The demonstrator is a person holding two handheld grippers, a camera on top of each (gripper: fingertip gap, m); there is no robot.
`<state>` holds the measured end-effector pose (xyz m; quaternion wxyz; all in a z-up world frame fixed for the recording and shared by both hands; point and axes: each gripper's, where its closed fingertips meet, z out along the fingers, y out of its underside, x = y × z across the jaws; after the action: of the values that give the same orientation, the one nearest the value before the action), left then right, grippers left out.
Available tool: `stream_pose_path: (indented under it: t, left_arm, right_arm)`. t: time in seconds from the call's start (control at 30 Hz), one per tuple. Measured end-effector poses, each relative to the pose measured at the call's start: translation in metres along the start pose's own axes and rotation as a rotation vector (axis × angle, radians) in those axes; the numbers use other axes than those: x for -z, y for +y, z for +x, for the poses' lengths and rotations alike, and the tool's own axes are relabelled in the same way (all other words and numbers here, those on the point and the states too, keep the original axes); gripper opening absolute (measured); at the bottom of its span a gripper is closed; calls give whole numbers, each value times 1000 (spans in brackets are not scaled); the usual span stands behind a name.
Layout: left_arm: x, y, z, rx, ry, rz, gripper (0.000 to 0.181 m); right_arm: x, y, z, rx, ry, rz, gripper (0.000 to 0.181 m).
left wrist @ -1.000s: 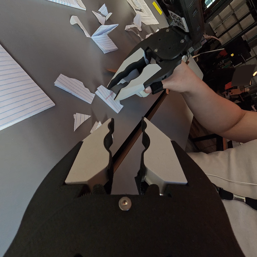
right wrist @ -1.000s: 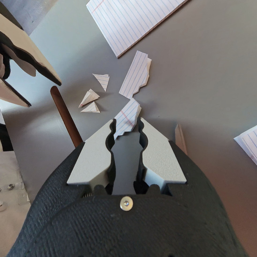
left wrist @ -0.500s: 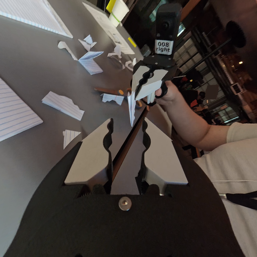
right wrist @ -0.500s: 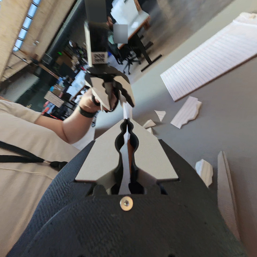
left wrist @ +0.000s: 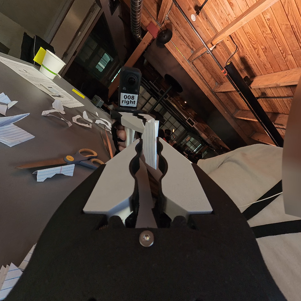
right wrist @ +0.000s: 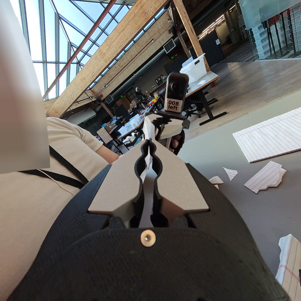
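A timber-beamed hall with a glazed roof rises behind a grey table (left wrist: pixel 48 203). On the table lie a lined pad (right wrist: pixel 270 135), a printed sheet (left wrist: pixel 40 81) with a white paper cup (left wrist: pixel 51 64) beside it, orange-handled scissors (left wrist: pixel 65 160), and many torn and folded lined scraps (left wrist: pixel 53 171). A person in a pale shirt (left wrist: pixel 236 175) holds both tools up above the table edge, facing each other.

The right gripper (right wrist: pixel 149 144) is clenched on a folded strip of lined paper (left wrist: pixel 149 146), its fingers (right wrist: pixel 172 184) pinching the sheet near their tips. In the left wrist view the strip hangs down from that gripper and its lower end sits in the gap of the left gripper (left wrist: pixel 149 141). The left gripper's fingers (left wrist: pixel 117 184) are parted around it; whether either one touches the paper is hard to judge, though the strip runs close along the right-hand one.
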<state>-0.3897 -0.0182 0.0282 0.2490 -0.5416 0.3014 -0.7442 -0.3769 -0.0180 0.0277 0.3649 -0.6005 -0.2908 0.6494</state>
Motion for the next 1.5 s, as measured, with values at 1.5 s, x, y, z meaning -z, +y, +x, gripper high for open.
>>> stream_pose_path:
  t: [1.5]
  left_arm:
    - [16,-18,56,-420,-172,-49,0]
  right_arm:
    - [-4,-11,-30,132,189,151,27]
